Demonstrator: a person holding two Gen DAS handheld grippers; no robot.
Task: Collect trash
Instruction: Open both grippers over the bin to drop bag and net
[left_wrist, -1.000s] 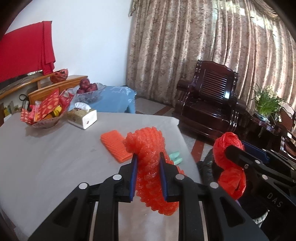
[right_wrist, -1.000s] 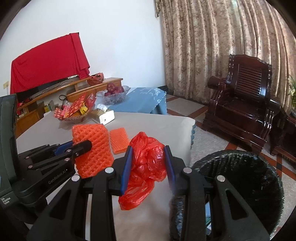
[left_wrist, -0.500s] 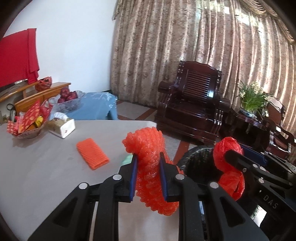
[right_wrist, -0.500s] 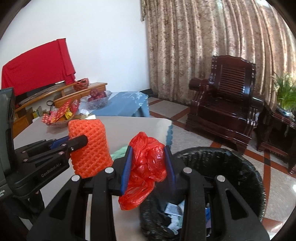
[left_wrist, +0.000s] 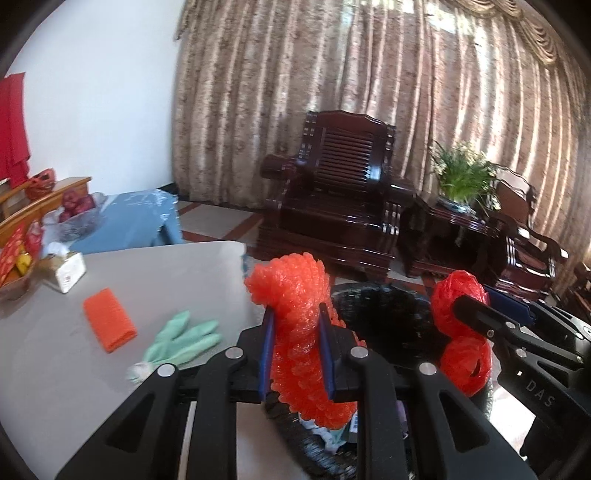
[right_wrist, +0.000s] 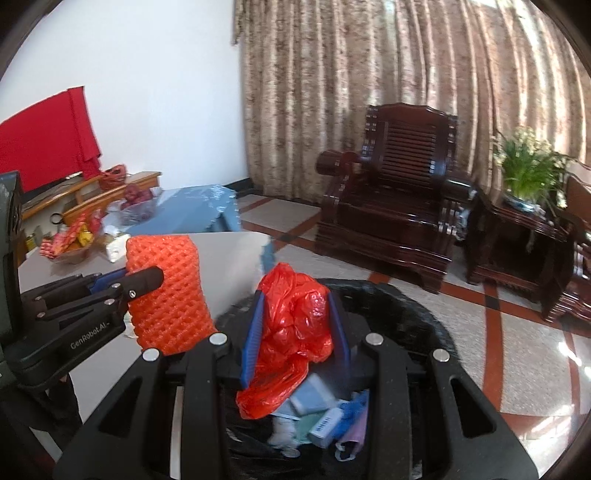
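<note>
My left gripper (left_wrist: 295, 317) is shut on an orange foam fruit net (left_wrist: 299, 332) and holds it at the near rim of the black-lined trash bin (left_wrist: 391, 317). My right gripper (right_wrist: 295, 306) is shut on a crumpled red plastic bag (right_wrist: 291, 332), which hangs over the open bin (right_wrist: 413, 314) that holds several pieces of trash. The foam net also shows in the right wrist view (right_wrist: 166, 291), left of the bag. On the grey table (left_wrist: 55, 369) lie a second orange foam net (left_wrist: 109, 323) and a green glove (left_wrist: 181, 338).
A tissue box (left_wrist: 64, 269) and a snack basket (left_wrist: 14, 262) stand at the table's far left. A dark wooden armchair (right_wrist: 391, 206), a side table with a plant (right_wrist: 528, 177) and curtains stand behind the bin. A blue-covered table (left_wrist: 129, 221) holds a fruit bowl.
Both grippers have swung right, off the table and toward the bin, carrying the foam net and the red bag. The bin's inside is now below the right gripper.
</note>
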